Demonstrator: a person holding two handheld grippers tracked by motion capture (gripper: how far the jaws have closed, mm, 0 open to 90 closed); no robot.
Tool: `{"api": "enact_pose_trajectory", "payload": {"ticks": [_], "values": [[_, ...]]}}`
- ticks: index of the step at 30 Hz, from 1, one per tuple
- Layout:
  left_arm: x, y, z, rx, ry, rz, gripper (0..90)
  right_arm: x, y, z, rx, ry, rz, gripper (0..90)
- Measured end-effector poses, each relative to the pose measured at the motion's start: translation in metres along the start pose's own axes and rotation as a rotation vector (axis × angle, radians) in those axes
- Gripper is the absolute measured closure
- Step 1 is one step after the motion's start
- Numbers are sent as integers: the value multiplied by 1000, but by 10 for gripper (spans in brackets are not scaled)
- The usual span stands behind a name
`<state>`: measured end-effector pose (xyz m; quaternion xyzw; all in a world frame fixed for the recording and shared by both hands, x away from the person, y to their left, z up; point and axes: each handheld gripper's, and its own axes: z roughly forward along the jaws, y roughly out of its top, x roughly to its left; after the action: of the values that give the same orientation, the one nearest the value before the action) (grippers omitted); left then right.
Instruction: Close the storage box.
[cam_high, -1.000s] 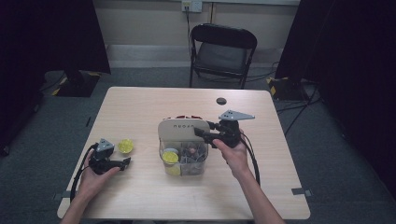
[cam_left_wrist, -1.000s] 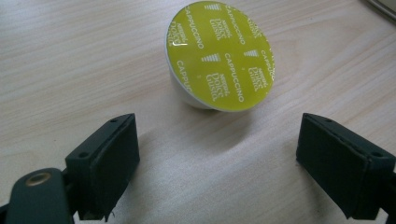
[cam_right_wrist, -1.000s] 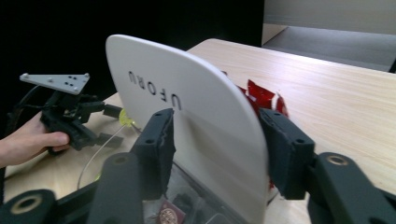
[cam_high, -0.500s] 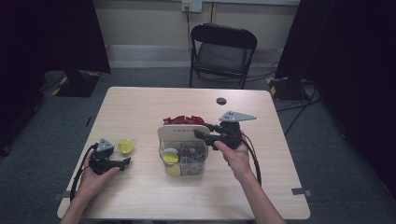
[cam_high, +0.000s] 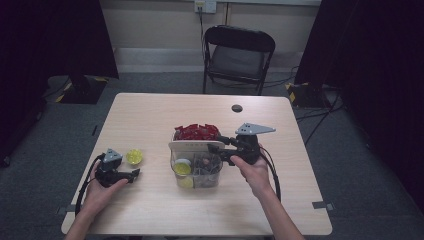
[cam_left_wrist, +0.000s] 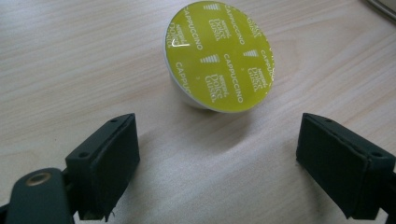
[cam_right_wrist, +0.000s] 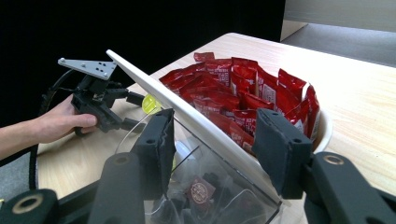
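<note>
Wooden table; yellow capsule, clear organiser box, red-sachet bowl

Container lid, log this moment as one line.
right gripper: shut on lid, raised | left gripper: open before capsule | container: open

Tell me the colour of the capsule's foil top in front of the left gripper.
Yellow-green with white lettering, clearest in the left gripper view: capsule.

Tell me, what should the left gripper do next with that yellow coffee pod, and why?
Probably slide the left gripper forward until its open jaws sit around the yellow pod, then close. The pod lies just ahead, untouched, while the right gripper holds the box lid tilted up.
</note>
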<state>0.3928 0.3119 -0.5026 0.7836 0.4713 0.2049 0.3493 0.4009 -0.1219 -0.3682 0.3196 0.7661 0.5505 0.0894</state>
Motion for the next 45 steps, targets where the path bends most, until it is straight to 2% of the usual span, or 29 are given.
{"api": "enact_pose_trajectory", "payload": {"ticks": [14,16,18,22,27,33,36,45], "values": [[0,0,0,0,0,1,127,13,-5,-6,24,15,-25,420],[0,0,0,0,-1,1,128,14,-7,-7,36,11,-32,396],[0,0,0,1,-2,2,127,16,-9,-10,29,-22,-43,313],[0,0,0,0,-2,2,127,13,-12,-15,24,-34,-39,293],[0,0,0,1,-2,2,127,11,-18,-17,39,-32,-17,267],[0,0,0,1,-2,2,127,14,-28,-19,66,-40,-18,236],[0,0,0,1,-2,2,127,13,-31,-18,78,-49,-8,203],[0,0,0,2,-2,2,127,13,-42,-8,95,-48,-1,196]]}}
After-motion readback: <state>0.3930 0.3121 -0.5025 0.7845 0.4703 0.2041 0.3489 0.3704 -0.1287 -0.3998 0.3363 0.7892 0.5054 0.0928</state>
